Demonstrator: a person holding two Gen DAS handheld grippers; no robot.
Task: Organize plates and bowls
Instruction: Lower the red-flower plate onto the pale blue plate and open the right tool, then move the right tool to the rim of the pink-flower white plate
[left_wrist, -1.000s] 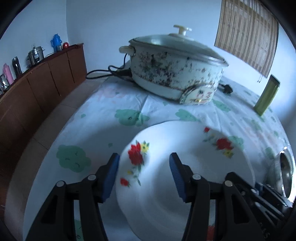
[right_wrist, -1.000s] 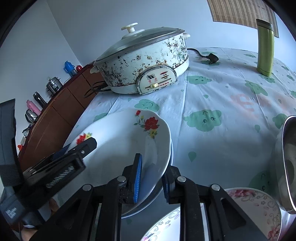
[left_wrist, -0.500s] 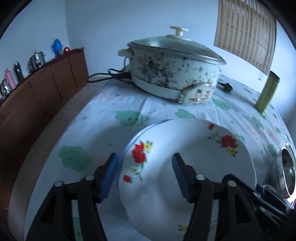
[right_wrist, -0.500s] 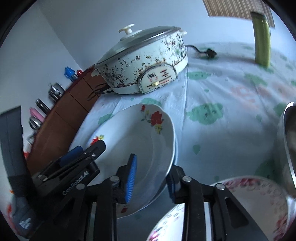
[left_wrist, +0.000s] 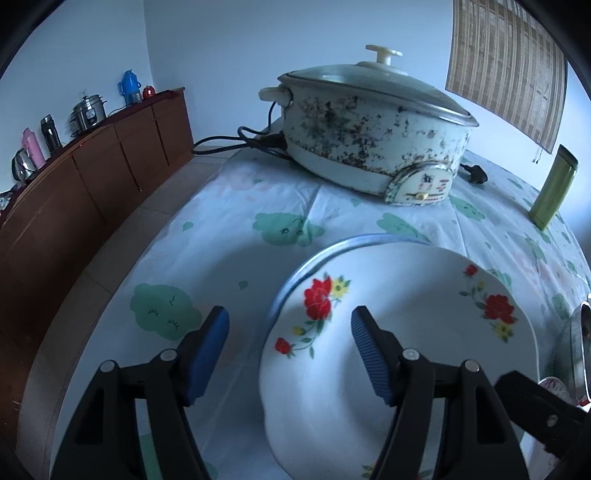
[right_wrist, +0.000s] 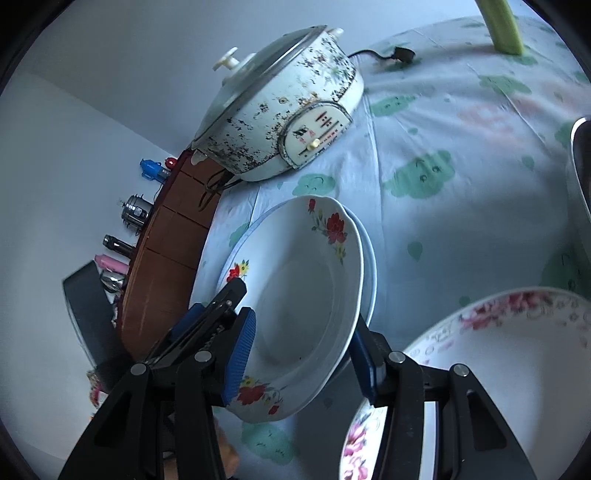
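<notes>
A white plate with red flowers (left_wrist: 399, 332) (right_wrist: 306, 291) rests on a blue-rimmed plate (left_wrist: 332, 247) (right_wrist: 369, 254) on the tablecloth. My left gripper (left_wrist: 290, 332) is open; its jaws straddle the near left rim of the flowered plate without gripping it. My right gripper (right_wrist: 303, 339) is open, jaws on either side of the plate's near edge, not clamping it. A pink-flowered bowl (right_wrist: 498, 350) sits at the lower right of the right wrist view. A steel bowl's rim (left_wrist: 580, 332) (right_wrist: 580, 147) shows at the right edge.
A speckled electric cooker (left_wrist: 369, 125) (right_wrist: 280, 110) with its lid and cord stands at the far side of the table. A green cup (left_wrist: 552, 188) (right_wrist: 502, 22) stands at the far right. A brown sideboard (left_wrist: 92, 184) with kitchen items runs along the left wall.
My right gripper has opened and let go of the flowered plate's edge, and has tilted. The plate now lies on the blue-rimmed plate. My left gripper has drawn back slightly to the left.
</notes>
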